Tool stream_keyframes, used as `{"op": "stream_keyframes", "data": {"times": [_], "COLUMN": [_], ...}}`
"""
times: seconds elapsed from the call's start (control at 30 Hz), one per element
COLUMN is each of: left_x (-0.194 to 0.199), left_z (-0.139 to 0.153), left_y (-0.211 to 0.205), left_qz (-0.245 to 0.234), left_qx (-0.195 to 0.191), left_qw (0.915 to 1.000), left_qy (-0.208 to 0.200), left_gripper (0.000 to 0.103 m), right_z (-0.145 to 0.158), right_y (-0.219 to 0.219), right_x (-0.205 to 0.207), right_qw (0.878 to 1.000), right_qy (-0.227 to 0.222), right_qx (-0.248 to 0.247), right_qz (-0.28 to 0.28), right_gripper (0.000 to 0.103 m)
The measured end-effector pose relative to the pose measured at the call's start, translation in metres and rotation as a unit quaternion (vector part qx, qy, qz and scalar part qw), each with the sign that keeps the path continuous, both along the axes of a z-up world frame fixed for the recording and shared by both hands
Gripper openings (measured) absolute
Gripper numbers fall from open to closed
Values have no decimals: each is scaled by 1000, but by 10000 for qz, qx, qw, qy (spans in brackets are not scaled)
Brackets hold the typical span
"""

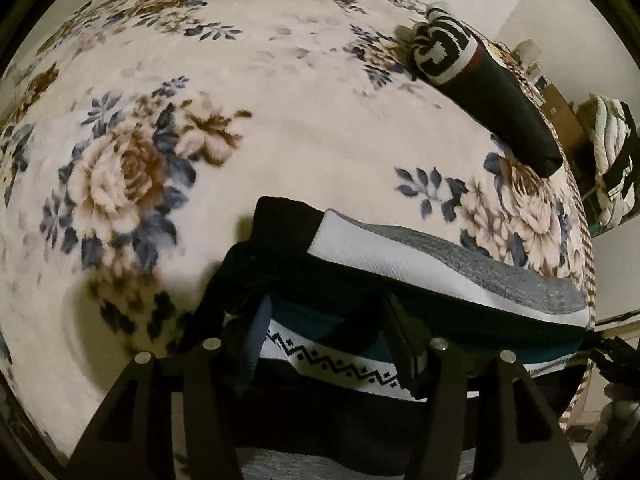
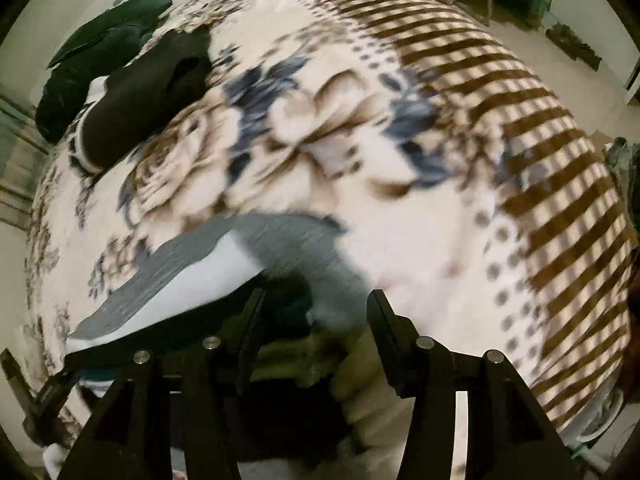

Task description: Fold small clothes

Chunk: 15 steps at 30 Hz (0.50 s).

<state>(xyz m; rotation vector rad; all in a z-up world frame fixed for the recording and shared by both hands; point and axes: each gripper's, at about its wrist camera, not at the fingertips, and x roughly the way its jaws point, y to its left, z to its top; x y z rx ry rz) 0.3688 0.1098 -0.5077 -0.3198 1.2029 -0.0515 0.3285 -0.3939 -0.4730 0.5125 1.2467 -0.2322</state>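
A small garment with white, grey, black and teal panels (image 1: 420, 264) lies on the floral blanket (image 1: 280, 140) right in front of my left gripper (image 1: 324, 320). The left jaws stand apart, with the garment's black and teal edge between them. In the blurred right wrist view the same garment (image 2: 208, 276) lies at the lower left. My right gripper (image 2: 316, 312) is open, its left finger at the garment's dark edge. A rolled black and white garment (image 1: 480, 88) lies at the far right of the blanket and also shows in the right wrist view (image 2: 132, 108).
A dark green cushion (image 2: 96, 52) sits at the blanket's far edge. The blanket's brown striped border (image 2: 560, 184) runs along the right side. Boxes and striped fabric (image 1: 612, 160) stand beyond the bed's right edge. A zigzag-patterned cloth (image 1: 340, 364) lies under my left gripper.
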Motion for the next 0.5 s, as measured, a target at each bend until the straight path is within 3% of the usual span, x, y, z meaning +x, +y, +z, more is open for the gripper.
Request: {"op": "stream_keyframes", "data": {"times": [0.2, 0.27, 0.3, 0.33, 0.4, 0.5], "left_x": [-28, -47, -57, -67, -86, -112], "left_z": [29, 41, 46, 51, 56, 54], "left_y": [-13, -18, -19, -20, -21, -32], "left_qz": [-64, -26, 33, 120, 318, 426], "left_qx": [21, -31, -77, -106, -77, -154], "left_qw": [9999, 9998, 9997, 9996, 9993, 9989], "left_qy": [-126, -196, -228, -244, -179, 98], "left_gripper": [53, 53, 56, 60, 90, 95], "right_z": [27, 38, 44, 46, 50, 46], "right_y": [12, 14, 16, 19, 27, 39], "right_x": [-9, -22, -32, -40, -59, -92], "right_qw": [9995, 9993, 9990, 9987, 9974, 9954], "right_qy": [20, 36, 39, 42, 97, 305], "right_qx": [98, 215, 345, 456, 679, 898], "right_qz": [294, 300, 264, 243, 223, 125], "right_gripper": [54, 62, 71, 79, 87, 87]}}
